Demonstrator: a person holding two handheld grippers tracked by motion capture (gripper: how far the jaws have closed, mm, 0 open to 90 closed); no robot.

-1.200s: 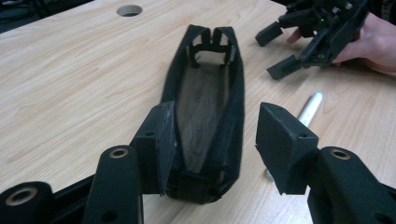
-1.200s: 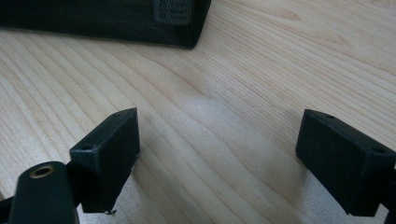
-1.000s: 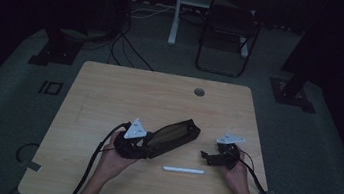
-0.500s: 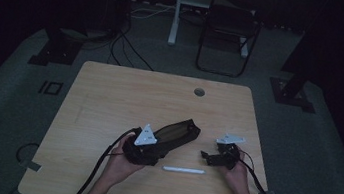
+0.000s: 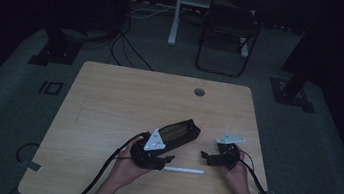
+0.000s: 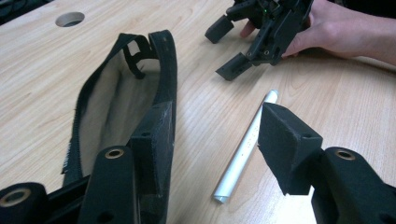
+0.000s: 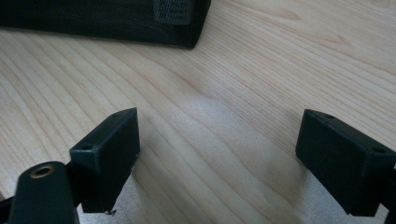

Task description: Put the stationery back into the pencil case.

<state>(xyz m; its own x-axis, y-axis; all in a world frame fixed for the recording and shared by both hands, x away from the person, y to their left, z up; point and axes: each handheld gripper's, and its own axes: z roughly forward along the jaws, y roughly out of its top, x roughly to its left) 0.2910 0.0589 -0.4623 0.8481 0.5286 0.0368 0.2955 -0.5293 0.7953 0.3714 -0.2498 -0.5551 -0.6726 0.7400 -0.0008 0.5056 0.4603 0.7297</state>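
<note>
A black pencil case (image 5: 178, 132) lies unzipped on the wooden table (image 5: 124, 96), its pale lining (image 6: 109, 112) showing. A white pen (image 5: 184, 170) lies just beside it, toward the front edge. My left gripper (image 5: 164, 158) is open at the case's near end. In the left gripper view the pen (image 6: 245, 149) lies between its jaws (image 6: 219, 135), and one jaw rests against the case's rim. My right gripper (image 5: 206, 156) is open to the right of the case, low over bare wood (image 7: 217, 140). The case's end (image 7: 116, 18) lies ahead of it.
A round cable hole (image 5: 199, 92) sits near the table's far edge. Cables trail from both grippers off the front edge. Beyond the table stand a chair (image 5: 226, 33) and stand bases (image 5: 54, 54) on the dark floor.
My left gripper has shifted right and toward the front edge, from the case's near end to over the pen. The right gripper has stayed put.
</note>
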